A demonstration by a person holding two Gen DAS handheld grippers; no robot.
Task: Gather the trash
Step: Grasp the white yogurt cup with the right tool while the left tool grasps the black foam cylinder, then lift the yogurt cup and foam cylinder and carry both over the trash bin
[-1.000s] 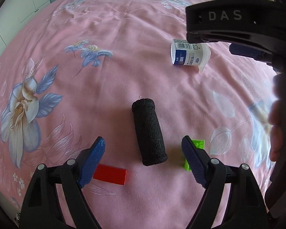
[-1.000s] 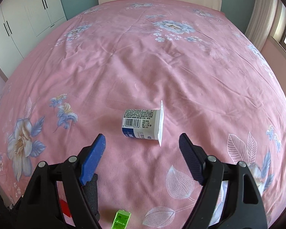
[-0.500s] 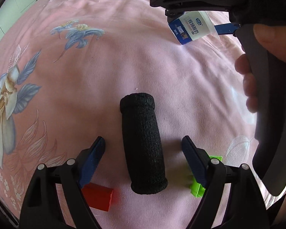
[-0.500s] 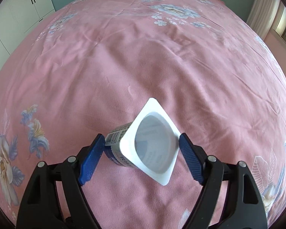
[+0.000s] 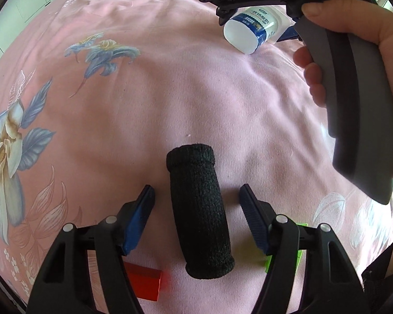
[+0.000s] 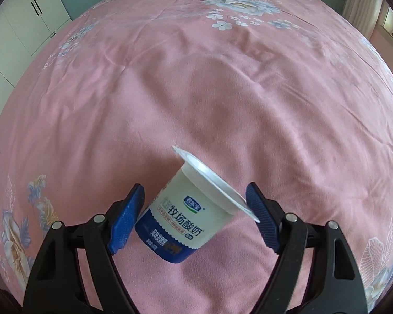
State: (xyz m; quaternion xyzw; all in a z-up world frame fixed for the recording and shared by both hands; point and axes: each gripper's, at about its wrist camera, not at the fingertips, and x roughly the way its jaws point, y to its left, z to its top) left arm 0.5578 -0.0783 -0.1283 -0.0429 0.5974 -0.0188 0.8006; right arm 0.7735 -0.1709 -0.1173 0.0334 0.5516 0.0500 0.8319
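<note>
Both hand-held grippers work over the pink flowered bed. At the right hand-held gripper the jaws press the yogurt cup between them: one blue pad touches its blue lower part, the other meets its white rim. The cup is tilted and seems lifted a little from the sheet, though I cannot say this for sure. In the left wrist view the same cup hangs at the far side of the bed, under the right tool, which the person's hand holds.

The left hand-held gripper is spread wide. Its blue pads stand on both sides of the black knitted roll and do not touch it. The roll lies flat on the bed, its length pointing away from the gripper.

As I judge it, the task is at the beginning: one piece is taken, one is about to be pinched, and no bin or bag shows in the pictures.

By my count there are one cup and one black roll. Beside the near end of the roll, one red block lies on its left and one green block on its right, half hidden behind the gripper arm. So four loose things, and three of them lie untouched on the sheet.
</note>
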